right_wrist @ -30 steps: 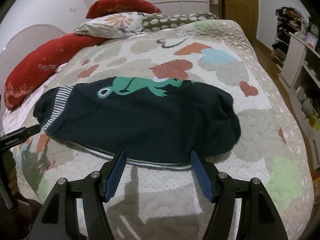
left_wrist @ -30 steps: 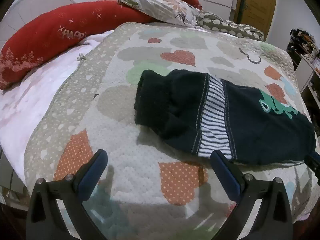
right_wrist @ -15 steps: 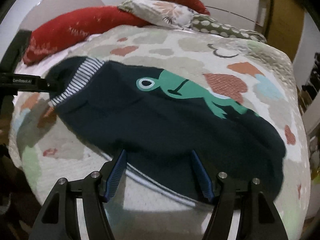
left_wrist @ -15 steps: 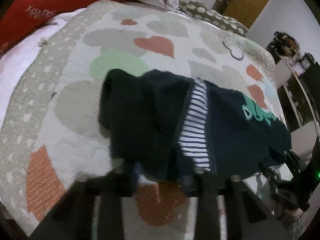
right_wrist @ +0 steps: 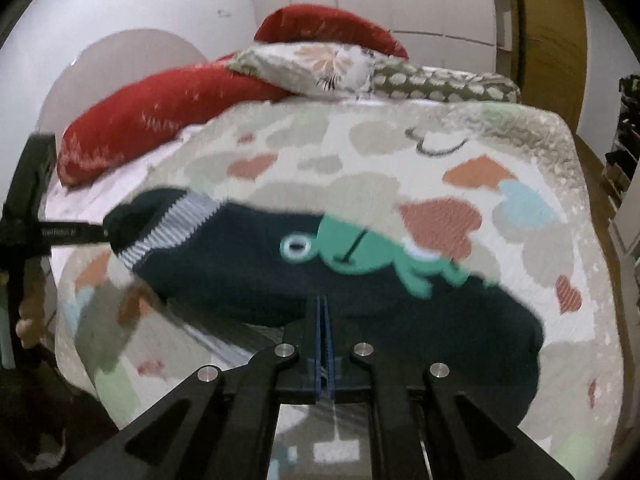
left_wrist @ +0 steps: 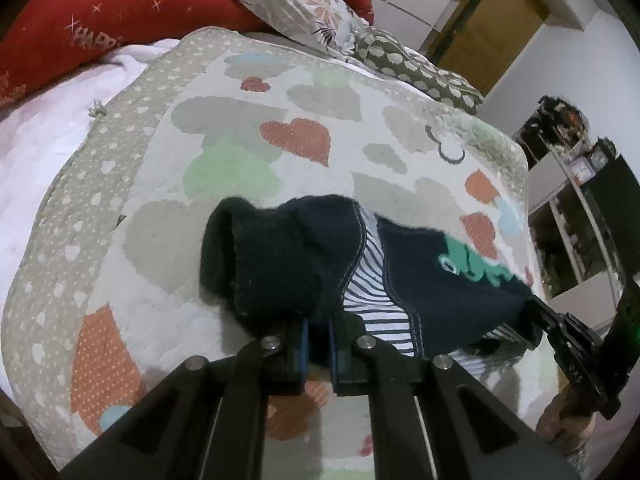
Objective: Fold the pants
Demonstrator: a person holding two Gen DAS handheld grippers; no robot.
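Dark navy pants (left_wrist: 288, 264) with a striped band and a green frog print (right_wrist: 360, 252) lie across a heart-patterned quilt (left_wrist: 240, 140). My left gripper (left_wrist: 318, 332) is shut on the near edge of the pants at the thick dark end, left of the striped band (left_wrist: 368, 296). My right gripper (right_wrist: 322, 312) is shut on the near edge of the pants (right_wrist: 248, 284) below the frog. The near edge is lifted off the quilt between the two grippers. The right gripper also shows at the right of the left wrist view (left_wrist: 536, 320).
Red bolsters (left_wrist: 100, 28) and patterned pillows (left_wrist: 304, 12) lie at the head of the bed. A white blanket (left_wrist: 36, 136) lies left of the quilt. Shelves (left_wrist: 576, 208) and a wooden door (left_wrist: 488, 28) stand to the right of the bed.
Both grippers moved forward to the near edge of the pants and closed on it. The edge has risen off the quilt.
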